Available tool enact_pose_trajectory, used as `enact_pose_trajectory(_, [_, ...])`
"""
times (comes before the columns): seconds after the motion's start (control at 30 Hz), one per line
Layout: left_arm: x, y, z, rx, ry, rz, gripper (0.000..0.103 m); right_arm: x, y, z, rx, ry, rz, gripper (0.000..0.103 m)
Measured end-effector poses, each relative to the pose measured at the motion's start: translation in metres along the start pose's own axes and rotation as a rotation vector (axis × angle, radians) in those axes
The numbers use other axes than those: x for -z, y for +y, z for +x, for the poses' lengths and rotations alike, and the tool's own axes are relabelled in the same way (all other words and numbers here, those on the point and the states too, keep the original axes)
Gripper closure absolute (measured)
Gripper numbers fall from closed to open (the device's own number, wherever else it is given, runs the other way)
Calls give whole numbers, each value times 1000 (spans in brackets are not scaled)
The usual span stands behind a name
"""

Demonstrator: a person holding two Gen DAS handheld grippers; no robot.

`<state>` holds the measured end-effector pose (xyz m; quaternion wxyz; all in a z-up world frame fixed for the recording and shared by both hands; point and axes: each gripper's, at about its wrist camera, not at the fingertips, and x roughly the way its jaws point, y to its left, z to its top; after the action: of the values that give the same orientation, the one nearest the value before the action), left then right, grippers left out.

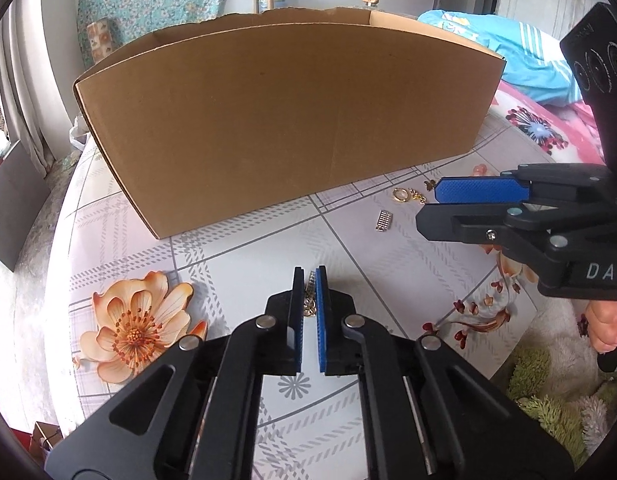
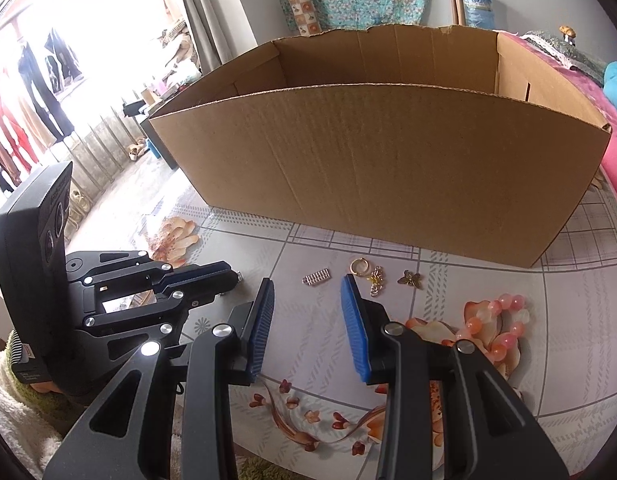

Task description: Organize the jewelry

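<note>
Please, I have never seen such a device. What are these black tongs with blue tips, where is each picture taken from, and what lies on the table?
No robot: a person holds a hand-held gripper in each hand, each carrying a camera that looks along its fingers. The left camera shows the left gripper shut on a small gold chain piece. The right camera shows the right gripper open and empty. On the flowered tablecloth stand a cardboard box, a silver clasp, a gold ring with charms, a butterfly charm and a pink bead bracelet.
</note>
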<state>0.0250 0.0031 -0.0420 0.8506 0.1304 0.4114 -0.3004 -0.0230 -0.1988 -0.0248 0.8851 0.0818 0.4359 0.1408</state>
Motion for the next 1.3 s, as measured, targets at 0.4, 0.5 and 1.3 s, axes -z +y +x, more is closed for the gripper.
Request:
enact_pose_trajectory(0.4, [6,6,-4,20,-13,-7,98,-13,10,35,36,69,-137,71])
enact_pose_trajectory(0.5, [7,7,-5,23,-17,-2,98,-16,10,40,41,80,-172,75])
enact_pose_trajectory(1.3, [14,12,-24,72,-76,-2,103,-20,6,8,31,52,-192,87])
